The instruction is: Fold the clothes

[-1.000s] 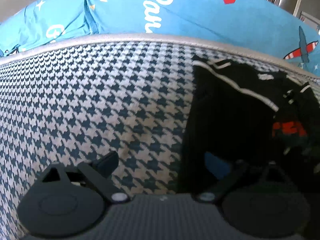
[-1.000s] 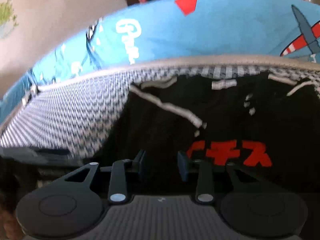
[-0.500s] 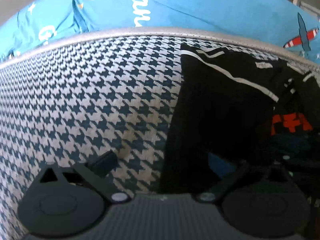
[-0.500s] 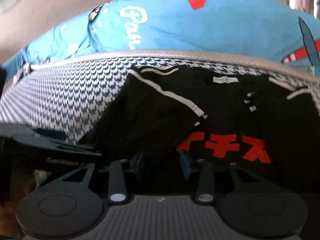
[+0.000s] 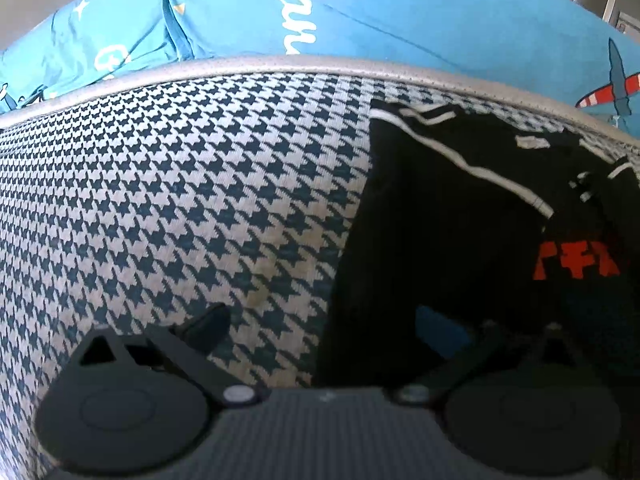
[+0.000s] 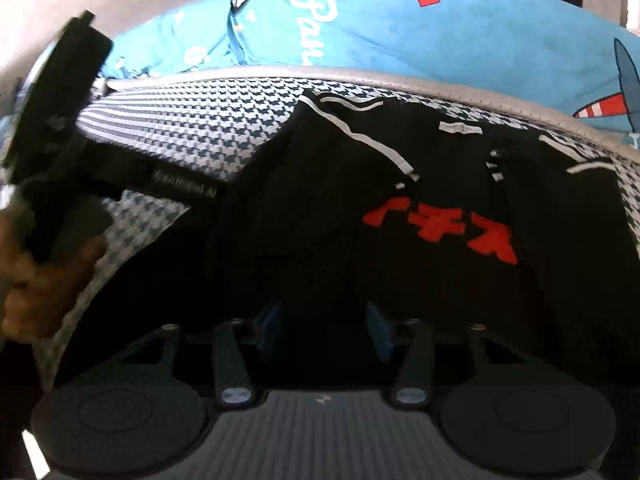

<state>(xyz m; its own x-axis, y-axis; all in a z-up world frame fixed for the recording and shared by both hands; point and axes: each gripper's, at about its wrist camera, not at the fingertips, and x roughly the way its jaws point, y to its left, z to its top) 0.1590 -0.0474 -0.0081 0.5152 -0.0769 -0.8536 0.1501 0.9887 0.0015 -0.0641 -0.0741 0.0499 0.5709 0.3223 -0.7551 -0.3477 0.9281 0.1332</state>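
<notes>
Houndstooth cushion (image 5: 180, 200) carries everything; left gripper (image 5: 320, 320) fingers spread wide over the black shirt's (image 6: 400, 240) edge; right gripper (image 6: 326, 328) fingers part-open, dark cloth between them (grip unclear); blue bedding (image 5: 400, 20) lies behind.

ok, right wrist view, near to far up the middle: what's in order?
right gripper → black shirt → houndstooth cover → grey piping → blue bedding
</notes>
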